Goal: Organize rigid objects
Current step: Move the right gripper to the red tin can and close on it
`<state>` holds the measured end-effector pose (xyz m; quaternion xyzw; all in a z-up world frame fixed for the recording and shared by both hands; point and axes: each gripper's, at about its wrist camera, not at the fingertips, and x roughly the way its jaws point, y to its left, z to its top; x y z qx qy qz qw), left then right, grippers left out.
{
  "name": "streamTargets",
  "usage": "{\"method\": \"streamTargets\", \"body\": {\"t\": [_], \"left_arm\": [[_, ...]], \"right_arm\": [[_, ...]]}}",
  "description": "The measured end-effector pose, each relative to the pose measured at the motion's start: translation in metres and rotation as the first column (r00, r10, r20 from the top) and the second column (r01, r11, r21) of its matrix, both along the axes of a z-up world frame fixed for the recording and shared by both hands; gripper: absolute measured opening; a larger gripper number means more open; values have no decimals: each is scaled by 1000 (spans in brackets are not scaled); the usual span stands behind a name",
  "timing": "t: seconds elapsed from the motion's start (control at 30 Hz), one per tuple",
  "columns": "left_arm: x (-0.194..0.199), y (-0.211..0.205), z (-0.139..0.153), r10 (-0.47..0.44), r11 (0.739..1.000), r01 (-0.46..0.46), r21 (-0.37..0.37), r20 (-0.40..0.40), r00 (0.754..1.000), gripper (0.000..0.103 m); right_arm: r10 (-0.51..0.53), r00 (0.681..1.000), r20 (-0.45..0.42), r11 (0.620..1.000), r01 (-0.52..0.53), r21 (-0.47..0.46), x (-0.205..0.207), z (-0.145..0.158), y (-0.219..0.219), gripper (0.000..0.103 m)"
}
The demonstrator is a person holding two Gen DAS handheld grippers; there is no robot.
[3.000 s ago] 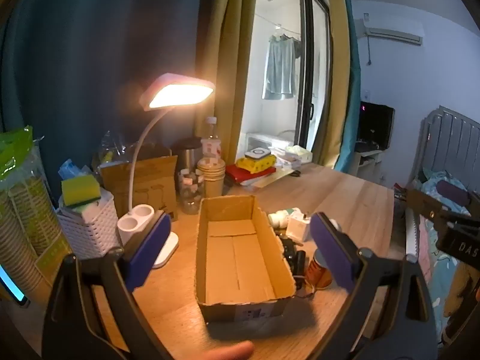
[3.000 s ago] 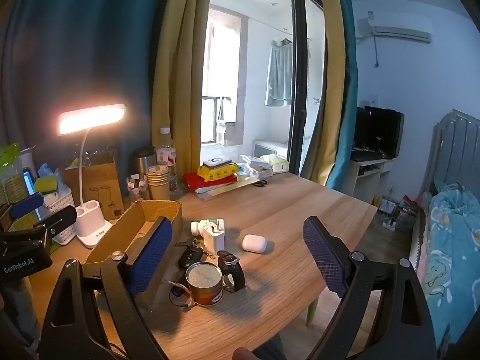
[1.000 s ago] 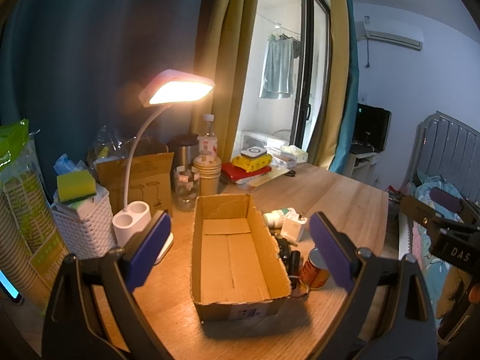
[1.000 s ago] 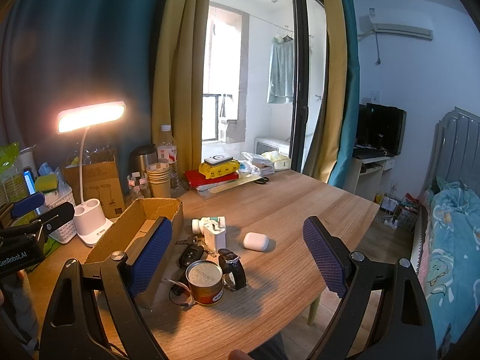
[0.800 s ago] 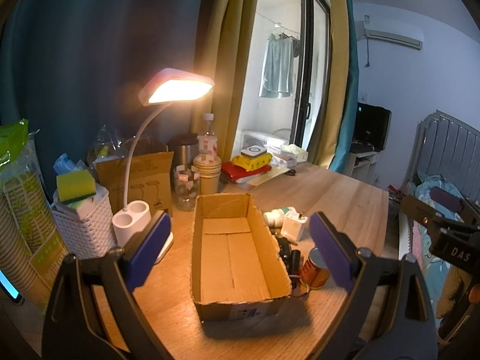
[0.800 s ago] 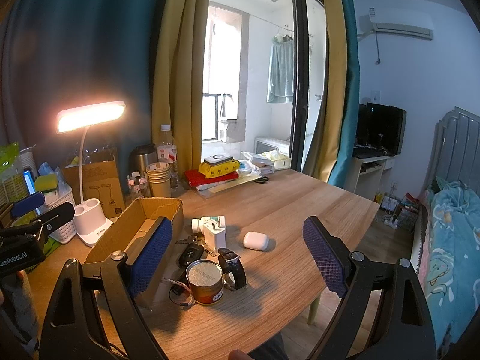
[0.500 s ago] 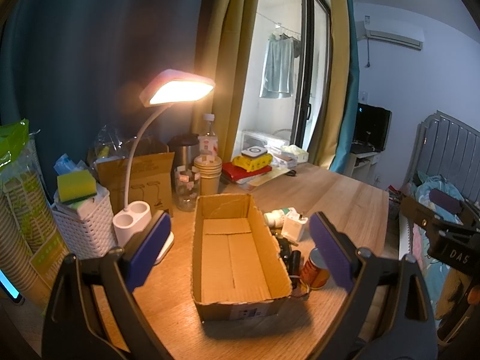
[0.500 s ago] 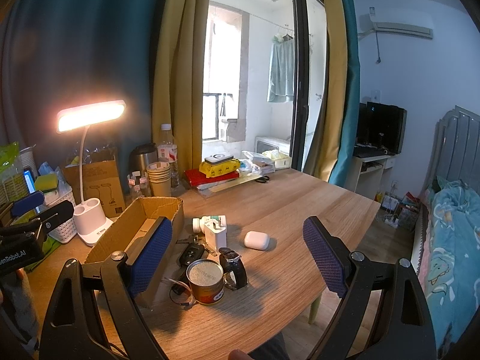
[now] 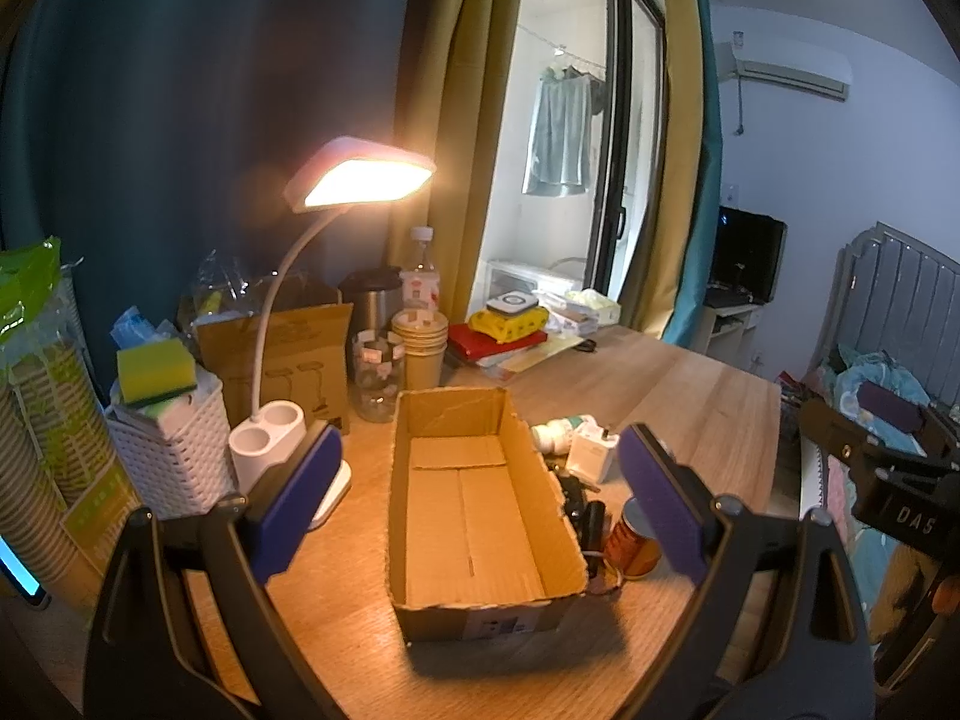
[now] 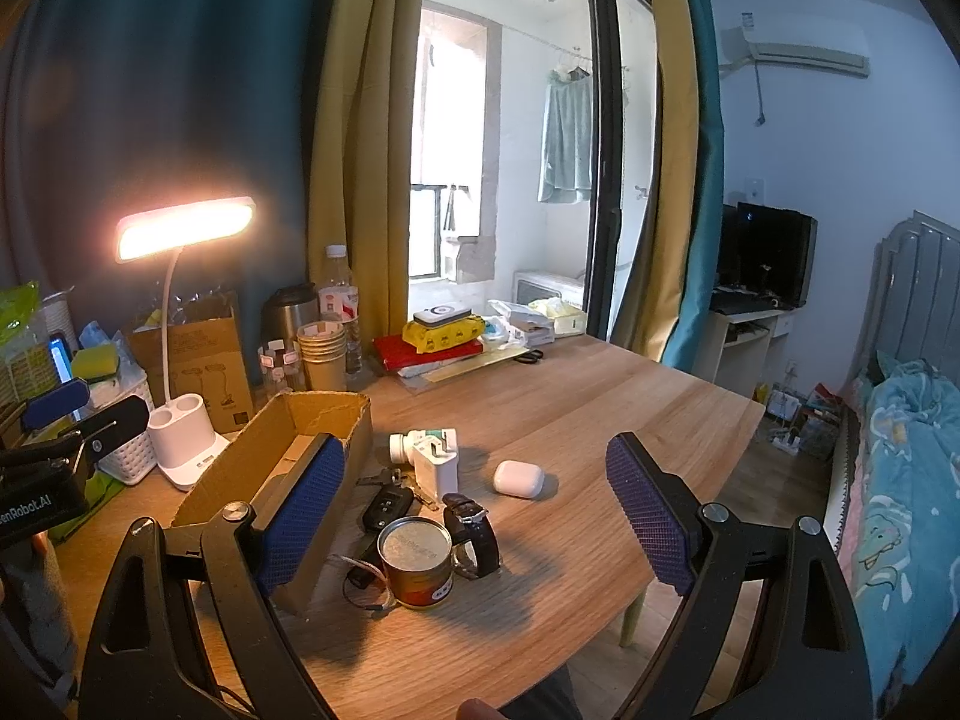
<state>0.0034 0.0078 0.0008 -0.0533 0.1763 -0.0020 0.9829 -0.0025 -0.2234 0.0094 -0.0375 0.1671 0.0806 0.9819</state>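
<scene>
Little change from earlier frames: both views almost static, slight drift only; fingertip gone from bottom of left view; task not yet begun

Left hand-held gripper [image 9: 480, 498]: jaws wide apart, empty, hovering over open brown cardboard box [image 9: 474, 504], box empty

Right hand-held gripper [image 10: 474, 516]: jaws wide apart, empty

Loose items on wooden worktop [image 10: 600, 408] at box's 3 o'clock: round orange tin can [image 10: 415, 561], black wristwatch [image 10: 474, 531], black car key [image 10: 387, 507], white charger block [image 10: 437, 465], white earbud case [image 10: 519, 478], all outside box
</scene>
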Motion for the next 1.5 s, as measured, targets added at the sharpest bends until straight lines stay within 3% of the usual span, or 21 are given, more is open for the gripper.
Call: {"method": "streamTargets", "body": {"t": [0.63,1.37,1.5], "left_arm": [[33,18,-31,56,998,-57,-7,-123,991,94],[84,49,-107,104,993,-117,-17,-342,934,94],[93,51,-121,87,994,-105,-23,-392,916,70]], "right_arm": [[51,996,-70,999,-51,-11,36,-26,8,91],[93,965,-246,995,-95,4,111,-98,6,91],[112,957,-267,993,-114,8,115,-107,9,91]]}}
